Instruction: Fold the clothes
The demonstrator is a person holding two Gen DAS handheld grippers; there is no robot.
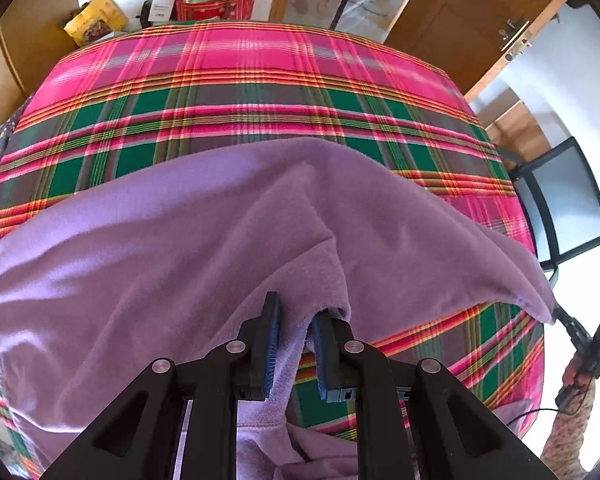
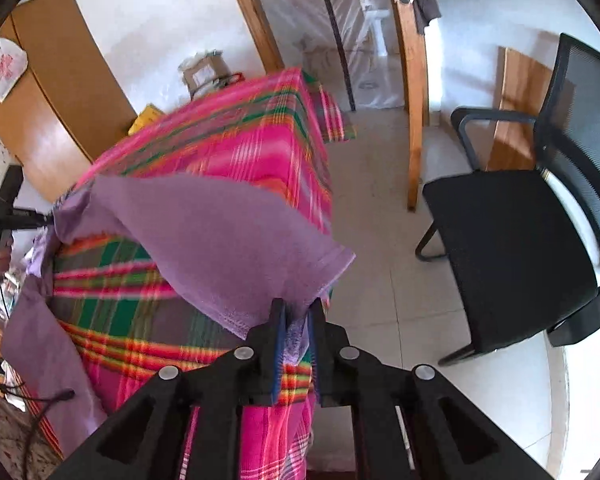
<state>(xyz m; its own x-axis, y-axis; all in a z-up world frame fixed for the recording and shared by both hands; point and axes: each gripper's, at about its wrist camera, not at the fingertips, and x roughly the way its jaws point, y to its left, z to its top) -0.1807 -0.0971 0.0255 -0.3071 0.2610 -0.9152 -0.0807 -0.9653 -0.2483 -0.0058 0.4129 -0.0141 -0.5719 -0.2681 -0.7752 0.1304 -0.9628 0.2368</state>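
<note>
A purple fleece garment (image 1: 180, 240) lies across a table covered in pink and green plaid cloth (image 1: 260, 92). My left gripper (image 1: 296, 312) is shut on a raised fold of it near the table's near edge, so the fabric tents up to the blue pads. At the right edge of that view my right gripper (image 1: 560, 316), held by a hand in a patterned sleeve, pulls the garment's corner out past the table. In the right wrist view the right gripper (image 2: 298, 308) is shut on the stitched hem of the garment (image 2: 220, 232), lifted above the table corner (image 2: 240, 148). The left gripper (image 2: 40, 218) holds the far end.
A black mesh office chair (image 2: 508, 240) stands on the tiled floor right of the table. A red bag (image 1: 216, 0), a yellow box (image 1: 96, 16) and cardboard boxes sit behind the table's far edge. Wooden doors (image 1: 460, 8) and a wooden post (image 2: 416, 120) lie beyond.
</note>
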